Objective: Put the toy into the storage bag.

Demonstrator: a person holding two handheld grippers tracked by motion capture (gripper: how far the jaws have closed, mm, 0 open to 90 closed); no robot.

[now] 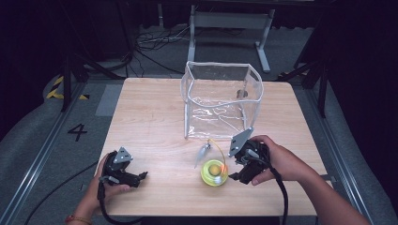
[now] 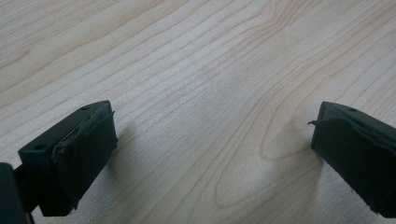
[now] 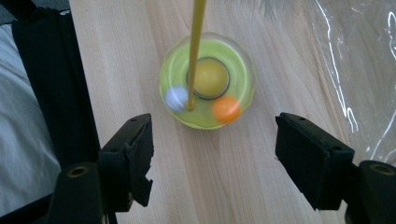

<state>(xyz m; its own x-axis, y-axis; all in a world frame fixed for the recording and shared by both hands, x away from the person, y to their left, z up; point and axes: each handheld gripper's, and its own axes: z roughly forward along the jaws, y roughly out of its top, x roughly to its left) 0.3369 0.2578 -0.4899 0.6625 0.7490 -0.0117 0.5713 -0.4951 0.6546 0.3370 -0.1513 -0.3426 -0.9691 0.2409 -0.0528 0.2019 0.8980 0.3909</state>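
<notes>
Right tool [image 1: 233,172], jaws spread, faces a yellow-green cat toy [image 1: 214,173] near the clear bag [image 1: 220,101]; left tool [image 1: 143,176] rests released on the bench [image 1: 150,122].

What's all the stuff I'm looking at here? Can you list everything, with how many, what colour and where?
Table: one, light wood, centre.
Clear plastic bag: one, transparent with white trim, standing open at the table's far middle.
Round toy: one, yellow-green, near edge, with a white ball and an orange ball inside.
Wand: one, yellow, rising from the toy; a pale feathery tip hangs from it.
Floor marking "4": black, left of table.
Left gripper: black, open, over bare wood.
Right gripper: black, open, facing the toy.
</notes>
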